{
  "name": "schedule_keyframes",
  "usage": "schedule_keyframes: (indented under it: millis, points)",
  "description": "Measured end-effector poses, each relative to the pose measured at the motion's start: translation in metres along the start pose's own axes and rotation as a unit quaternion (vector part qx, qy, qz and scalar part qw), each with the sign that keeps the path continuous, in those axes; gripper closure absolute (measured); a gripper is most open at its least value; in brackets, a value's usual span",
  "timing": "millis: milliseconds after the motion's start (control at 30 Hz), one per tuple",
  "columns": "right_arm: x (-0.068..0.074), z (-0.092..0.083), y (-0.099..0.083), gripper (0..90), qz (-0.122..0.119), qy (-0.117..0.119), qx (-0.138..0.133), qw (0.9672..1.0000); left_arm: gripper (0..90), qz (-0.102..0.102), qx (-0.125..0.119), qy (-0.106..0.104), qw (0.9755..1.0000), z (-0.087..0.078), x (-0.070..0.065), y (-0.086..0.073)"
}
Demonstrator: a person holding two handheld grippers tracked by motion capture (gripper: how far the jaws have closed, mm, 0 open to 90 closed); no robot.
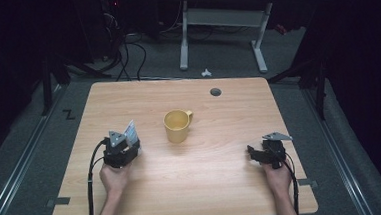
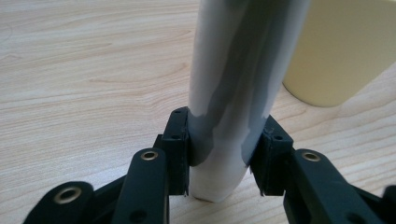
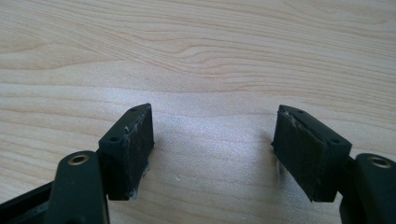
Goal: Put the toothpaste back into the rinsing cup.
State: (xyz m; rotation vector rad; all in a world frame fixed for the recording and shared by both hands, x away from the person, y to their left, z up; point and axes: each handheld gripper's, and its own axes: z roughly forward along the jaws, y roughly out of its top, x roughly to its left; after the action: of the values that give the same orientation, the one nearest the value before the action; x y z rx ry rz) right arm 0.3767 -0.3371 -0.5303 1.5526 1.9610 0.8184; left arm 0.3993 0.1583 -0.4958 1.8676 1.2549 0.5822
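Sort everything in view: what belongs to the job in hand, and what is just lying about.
In the job:
- left gripper, shut on the white packet
- yellow mug, next to it

Lying about:
- right gripper, open over bare table
- desk frame on the floor beyond

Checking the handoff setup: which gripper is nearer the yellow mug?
Left. The left gripper, shut on a white and grey pouch, sits just left of the yellow mug. The right gripper, jaws open with nothing between them, rests farther off, to the mug's right and nearer the person.
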Motion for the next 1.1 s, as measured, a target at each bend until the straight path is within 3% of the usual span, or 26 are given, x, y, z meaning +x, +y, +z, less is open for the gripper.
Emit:
schedule_keyframes:
  millis: [367,1100]
  points:
    - [0.000,0.000,0.000,29.1,0.000,0.000,0.000,1.0000,63.4,0.016,0.000,-0.013,0.9998,-0.005,-0.005,0.005]
    - [0.000,0.000,0.000,29.1,0.000,0.000,0.000,1.0000,63.3,0.021,-0.012,-0.046,0.9986,-0.016,-0.013,0.021]
